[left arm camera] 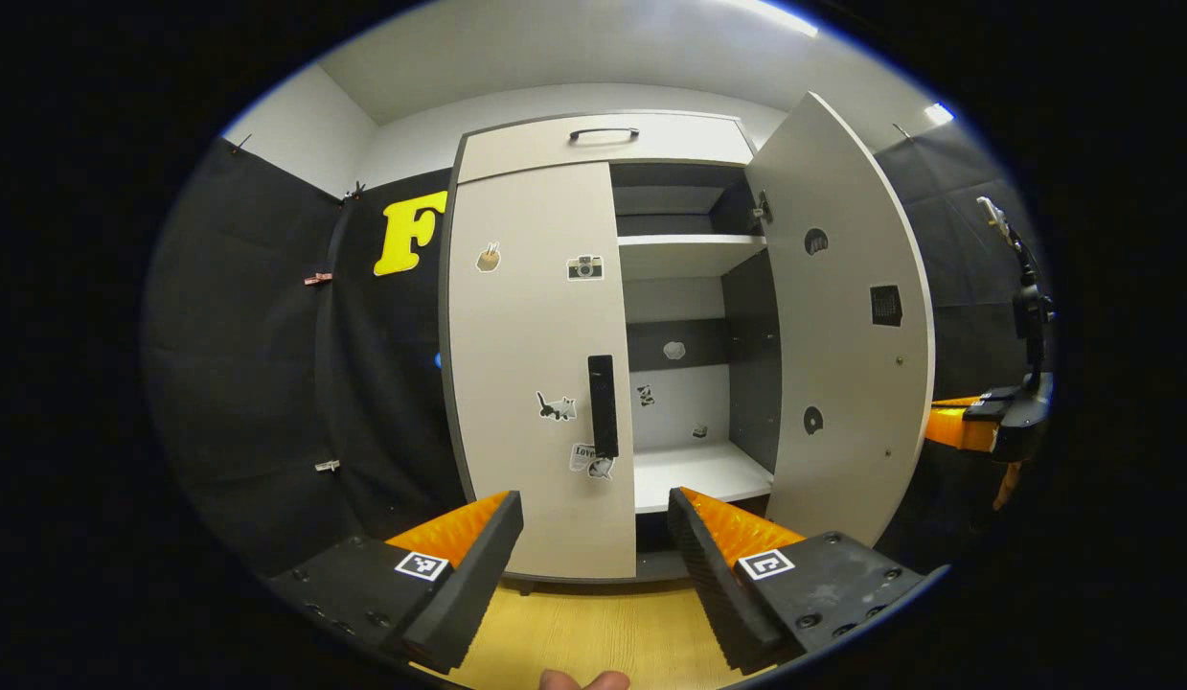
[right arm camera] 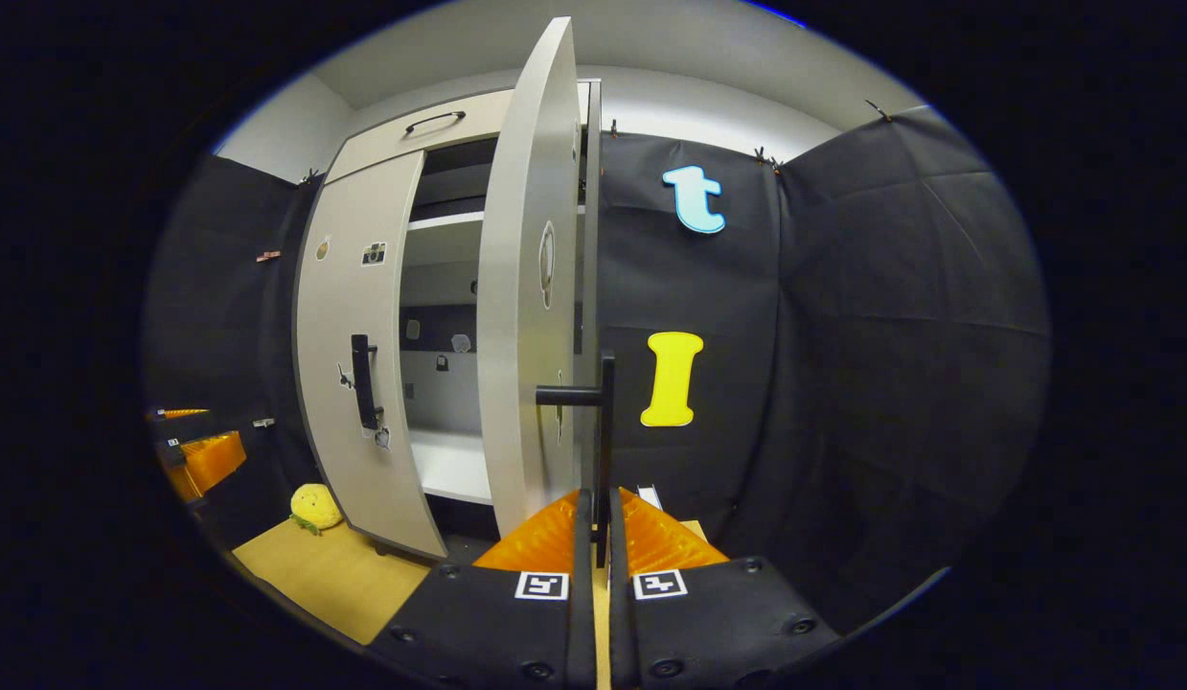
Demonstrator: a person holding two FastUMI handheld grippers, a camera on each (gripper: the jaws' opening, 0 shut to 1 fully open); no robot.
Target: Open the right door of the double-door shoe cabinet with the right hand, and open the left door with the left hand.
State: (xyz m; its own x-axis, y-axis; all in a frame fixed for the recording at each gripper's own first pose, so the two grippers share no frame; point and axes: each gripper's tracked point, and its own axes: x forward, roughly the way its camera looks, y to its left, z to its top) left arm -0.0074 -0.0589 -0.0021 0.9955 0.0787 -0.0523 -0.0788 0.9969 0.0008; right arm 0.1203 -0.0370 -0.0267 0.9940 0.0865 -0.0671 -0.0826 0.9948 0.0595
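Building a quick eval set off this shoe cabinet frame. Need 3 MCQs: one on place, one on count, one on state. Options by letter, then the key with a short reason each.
1. Where does the yellow plush toy lie?
A. On the floor by the closed left door's bottom corner
B. On the cabinet's top shelf
C. Between the left gripper's fingers

2. How many of the cabinet's two doors stand open?
A. None
B. One
C. Two

3. What is the state of the right gripper?
A. Wide open, away from the cabinet
B. Shut on the right door's handle
C. Shut on the drawer handle

Key:
1 A: the right gripper view shows it on the wooden floor beside the left door.
2 B: the right door is swung out and the left door is flush.
3 B: both fingers press the right door's handle between them, while the left gripper is open.
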